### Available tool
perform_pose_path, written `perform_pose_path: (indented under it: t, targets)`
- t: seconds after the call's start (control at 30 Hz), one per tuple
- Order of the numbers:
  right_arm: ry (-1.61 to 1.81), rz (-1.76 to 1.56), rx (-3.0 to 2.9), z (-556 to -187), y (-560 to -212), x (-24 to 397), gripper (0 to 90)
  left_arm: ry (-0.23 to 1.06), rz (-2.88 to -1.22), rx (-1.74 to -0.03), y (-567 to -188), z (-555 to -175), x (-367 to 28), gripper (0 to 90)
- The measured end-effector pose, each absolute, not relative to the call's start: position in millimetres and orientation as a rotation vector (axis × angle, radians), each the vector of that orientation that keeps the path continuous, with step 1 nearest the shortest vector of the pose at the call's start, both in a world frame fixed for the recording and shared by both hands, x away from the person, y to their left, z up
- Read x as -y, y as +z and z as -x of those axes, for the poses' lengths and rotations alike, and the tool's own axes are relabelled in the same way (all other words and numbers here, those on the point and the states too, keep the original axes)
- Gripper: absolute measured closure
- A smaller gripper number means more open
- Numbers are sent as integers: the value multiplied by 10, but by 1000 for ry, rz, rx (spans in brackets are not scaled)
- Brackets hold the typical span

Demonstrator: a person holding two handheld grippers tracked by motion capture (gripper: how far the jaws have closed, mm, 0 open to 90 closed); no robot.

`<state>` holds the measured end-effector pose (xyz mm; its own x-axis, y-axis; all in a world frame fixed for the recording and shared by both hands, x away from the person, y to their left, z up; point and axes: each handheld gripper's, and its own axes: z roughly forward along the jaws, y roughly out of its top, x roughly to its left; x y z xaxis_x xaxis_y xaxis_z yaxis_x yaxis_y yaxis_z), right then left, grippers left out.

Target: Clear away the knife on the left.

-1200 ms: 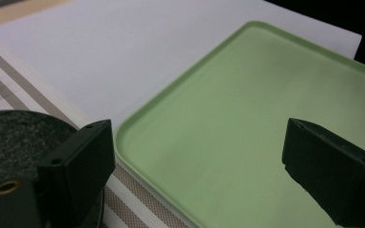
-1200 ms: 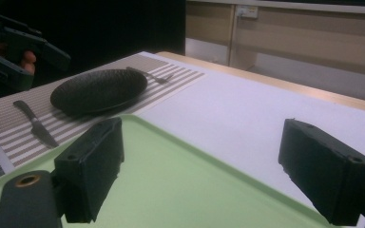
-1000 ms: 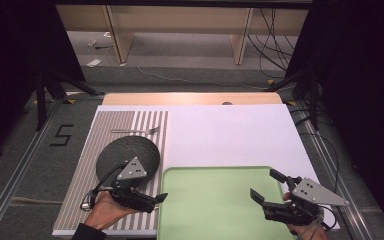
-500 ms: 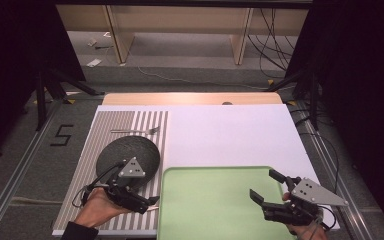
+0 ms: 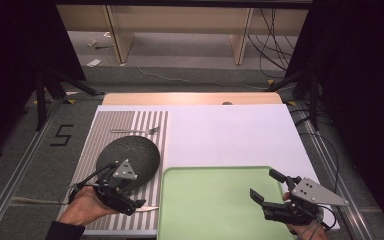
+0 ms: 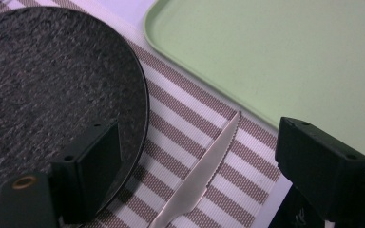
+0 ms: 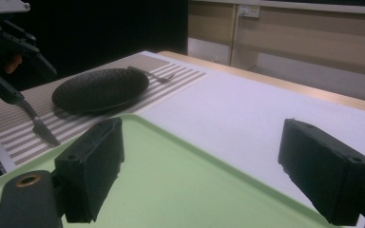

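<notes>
The left gripper (image 6: 197, 161) straddles the knife (image 6: 200, 176) on the striped mat (image 6: 180, 118) — jaws released, just closing slightly; the right gripper (image 5: 266, 187) gapes empty over the green tray (image 5: 205, 200).

Between the two black jaws of the left gripper (image 6: 197, 190), which stand wide apart and have just been closing a little, lies a knife (image 6: 200, 176) on the striped placemat (image 6: 180, 118). Its serrated blade points away from the fingers, the tip reaching past them toward the green tray (image 6: 285, 52). Neither finger touches the blade. The left finger (image 6: 88, 171) hangs over the edge of the dark, rough-textured plate (image 6: 47, 90); the right finger (image 6: 321, 164) sits over the tray's near rim.
</notes>
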<state>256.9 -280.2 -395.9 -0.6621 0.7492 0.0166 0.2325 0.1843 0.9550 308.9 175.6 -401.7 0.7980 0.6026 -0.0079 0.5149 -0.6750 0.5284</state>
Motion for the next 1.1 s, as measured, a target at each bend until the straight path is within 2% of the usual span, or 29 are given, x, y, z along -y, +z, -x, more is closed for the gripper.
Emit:
perform_pose_path:
  t: [0.87, 1.1]
  targets:
    - [1487, -918, -2005, -2566, -3959, 2802, 163, 214, -2606, -896, -4093, -3109, -2086, 202]
    - [1484, -918, -2007, -2567, -3960, 2802, 164, 159, -2691, -906, -4177, -3105, -2129, 216]
